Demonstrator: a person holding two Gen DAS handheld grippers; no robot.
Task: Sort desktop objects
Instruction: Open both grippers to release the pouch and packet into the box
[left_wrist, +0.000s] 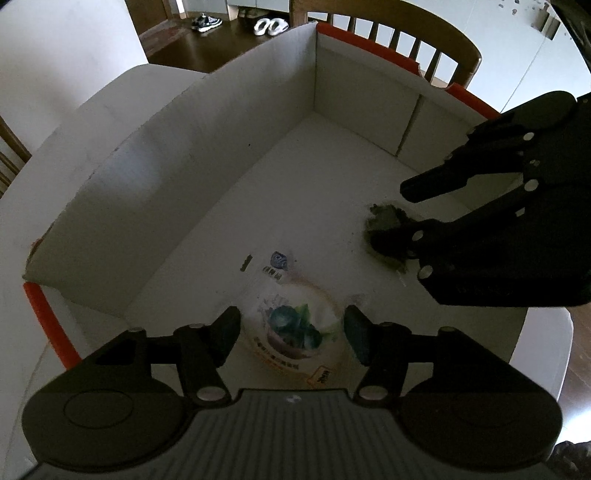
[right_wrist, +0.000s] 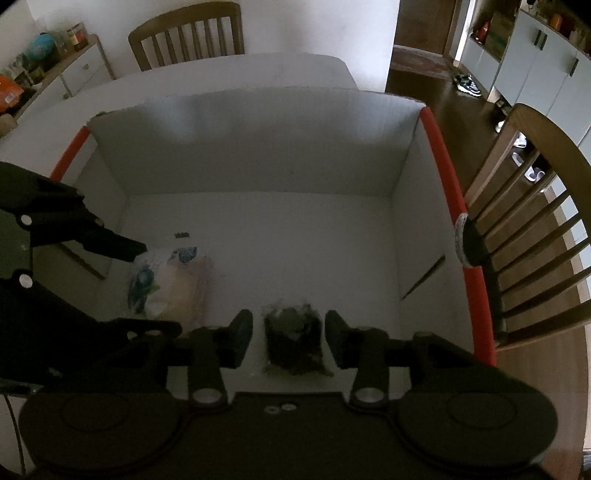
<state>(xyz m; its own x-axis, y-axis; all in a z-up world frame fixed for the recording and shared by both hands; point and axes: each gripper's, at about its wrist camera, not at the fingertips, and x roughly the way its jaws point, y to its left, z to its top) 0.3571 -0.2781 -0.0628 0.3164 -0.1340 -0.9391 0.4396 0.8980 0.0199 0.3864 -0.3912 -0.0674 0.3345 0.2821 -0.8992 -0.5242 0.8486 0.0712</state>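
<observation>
Both grippers reach into a white cardboard box with orange edges (left_wrist: 221, 155) (right_wrist: 258, 147). A clear plastic packet printed with blue-green pictures (left_wrist: 295, 328) (right_wrist: 166, 284) lies on the box floor between the fingers of my open left gripper (left_wrist: 291, 334) (right_wrist: 159, 291); the fingers stand apart from it. A dark green-grey clump (right_wrist: 293, 336) (left_wrist: 386, 221) lies on the floor between the fingers of my open right gripper (right_wrist: 289, 338) (left_wrist: 388, 218), with gaps on both sides.
The box stands on a white table (left_wrist: 33, 206) (right_wrist: 221, 70). Wooden chairs stand beside it (left_wrist: 424, 48) (right_wrist: 535, 229) (right_wrist: 188, 33). A white cabinet with clutter (right_wrist: 44, 62) is at the far left. Shoes lie on the dark floor (left_wrist: 236, 24).
</observation>
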